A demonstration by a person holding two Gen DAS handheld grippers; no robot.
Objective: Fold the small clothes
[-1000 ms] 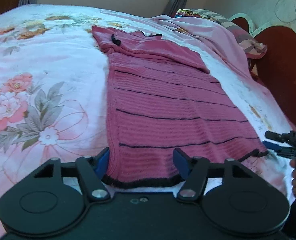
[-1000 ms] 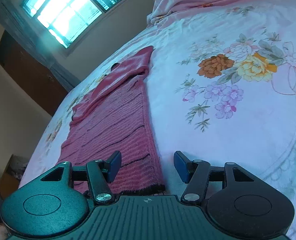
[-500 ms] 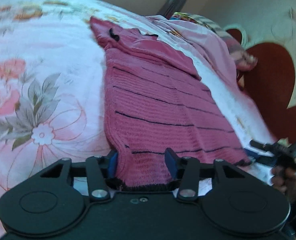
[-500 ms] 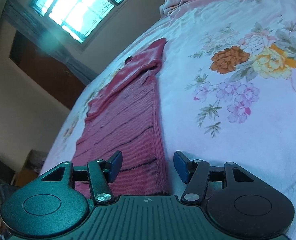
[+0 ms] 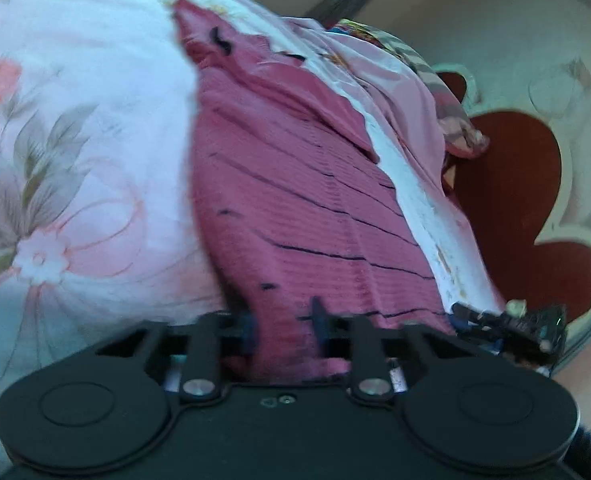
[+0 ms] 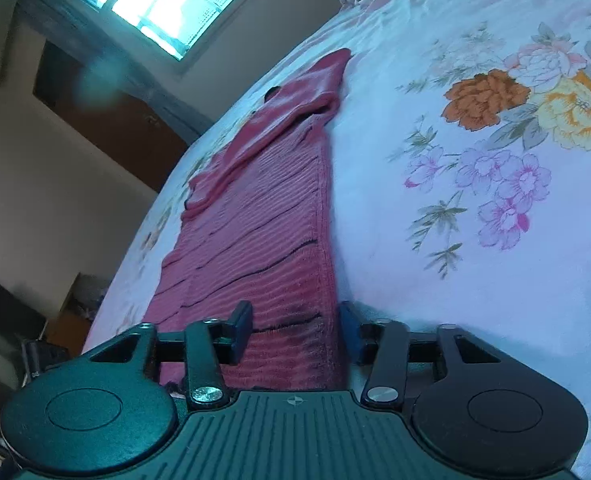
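Observation:
A pink knit sweater [image 5: 295,200] with thin black stripes lies lengthwise on the floral bedsheet [image 5: 75,140], its sleeves folded in. My left gripper [image 5: 281,326] has its fingers around the sweater's hem at one corner, narrowed, with the cloth bunched between them. My right gripper [image 6: 295,328] straddles the hem's other corner, its fingers [image 6: 241,330] either side of the sweater [image 6: 263,232], with cloth filling the gap. The right gripper also shows at the lower right of the left wrist view [image 5: 507,324].
A pink blanket and a striped pillow [image 5: 435,92] lie at the head of the bed. A dark red headboard [image 5: 527,208] stands on the right. A bright window [image 6: 167,4] and a dark door [image 6: 107,120] show in the right wrist view.
Both grippers moved forward over the hem and their fingers narrowed around the cloth. The hem at the left gripper has bunched and lifted.

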